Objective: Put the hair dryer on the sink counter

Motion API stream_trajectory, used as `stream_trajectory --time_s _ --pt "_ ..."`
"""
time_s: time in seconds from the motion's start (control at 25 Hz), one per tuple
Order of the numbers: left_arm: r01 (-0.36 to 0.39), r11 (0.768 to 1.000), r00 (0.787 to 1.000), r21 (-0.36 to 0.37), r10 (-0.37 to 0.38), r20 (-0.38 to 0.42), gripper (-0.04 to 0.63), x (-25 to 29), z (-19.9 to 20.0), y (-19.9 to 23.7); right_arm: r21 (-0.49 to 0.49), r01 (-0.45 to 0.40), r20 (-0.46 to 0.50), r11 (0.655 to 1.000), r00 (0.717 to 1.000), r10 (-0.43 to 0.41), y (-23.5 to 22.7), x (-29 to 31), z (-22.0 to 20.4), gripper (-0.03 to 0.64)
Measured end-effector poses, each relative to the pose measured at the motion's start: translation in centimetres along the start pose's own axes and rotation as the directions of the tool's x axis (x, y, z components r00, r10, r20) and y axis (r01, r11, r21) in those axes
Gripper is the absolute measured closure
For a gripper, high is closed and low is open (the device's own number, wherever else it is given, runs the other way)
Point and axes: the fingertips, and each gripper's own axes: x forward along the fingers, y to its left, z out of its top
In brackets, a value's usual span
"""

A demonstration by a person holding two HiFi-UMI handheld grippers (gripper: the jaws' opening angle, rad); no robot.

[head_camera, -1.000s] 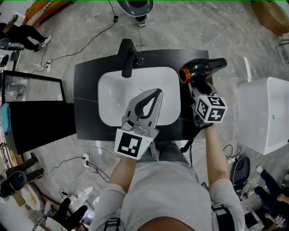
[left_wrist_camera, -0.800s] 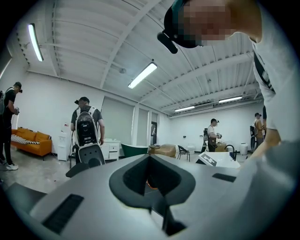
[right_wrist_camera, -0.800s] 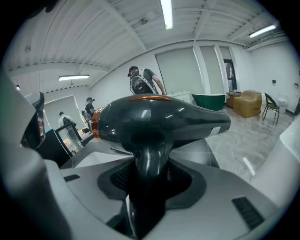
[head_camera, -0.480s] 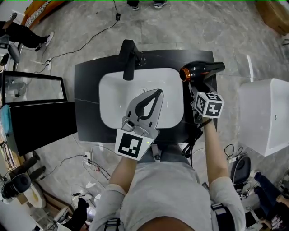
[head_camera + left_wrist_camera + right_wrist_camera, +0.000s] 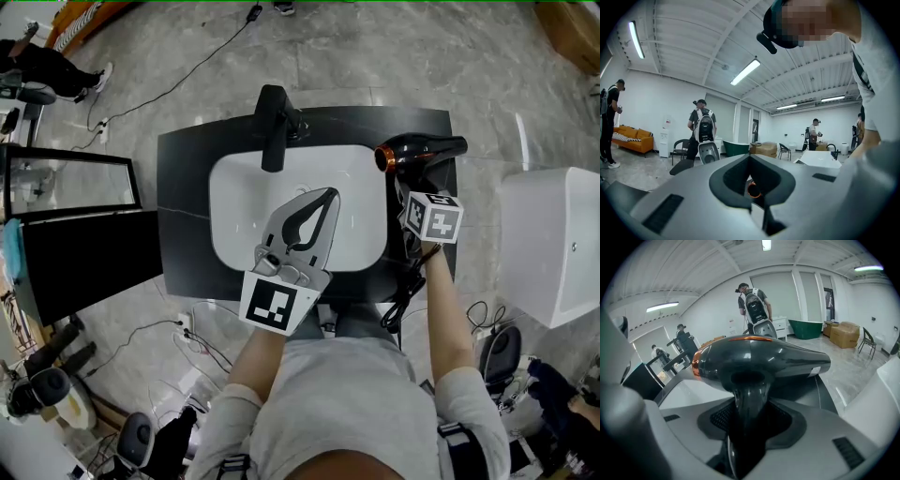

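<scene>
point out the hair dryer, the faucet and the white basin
hair dryer point(image 5: 424, 149), head view, middle of its black barrel
faucet point(image 5: 273, 131), head view, on its black spout
basin point(image 5: 236, 208), head view, bare white bowl near its left rim

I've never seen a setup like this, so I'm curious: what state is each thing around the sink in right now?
hair dryer: gripped by its handle, above the counter's right side, orange-ringed end toward the basin.
right gripper: shut on the hair dryer's handle.
left gripper: shut, empty, over the basin.
faucet: no water visibly running.
basin: empty.
</scene>
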Motion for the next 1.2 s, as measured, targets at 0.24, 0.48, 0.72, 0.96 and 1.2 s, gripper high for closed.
stream_trajectory --time_s 0.24,0.48,0.72,0.96,1.2 --pt "-0.001 1.0 1.0 -0.005 0.001 0.001 0.583 0.1 -0.1 0.5 -0.003 0.003 -0.055 1.0 0.999 -0.003 0.1 0.9 -0.4 0.433" --pt "-0.005 1.0 1.0 -0.011 0.005 0.005 0.583 -0.2 -0.2 0.8 0.022 -0.033 -0.067 0.999 0.997 0.034 0.4 1.2 -0.6 0.422" --pt "-0.004 1.0 1.0 -0.006 0.004 0.009 0.583 -0.9 0.3 0.4 0.007 -0.027 -0.007 1.0 1.0 0.027 0.3 -0.2 -0.6 0.402" --pt "0.01 1.0 1.0 0.003 -0.01 0.016 0.583 -1.3 0.7 0.1 0.011 -0.022 0.039 1.0 0.999 0.022 0.2 -1.5 -0.5 0.377" --pt "0.038 0.999 0.999 0.008 -0.038 0.024 0.583 -1.7 0.7 -0.9 0.004 -0.01 0.133 1.0 0.991 0.009 0.3 -3.9 0.4 0.376"
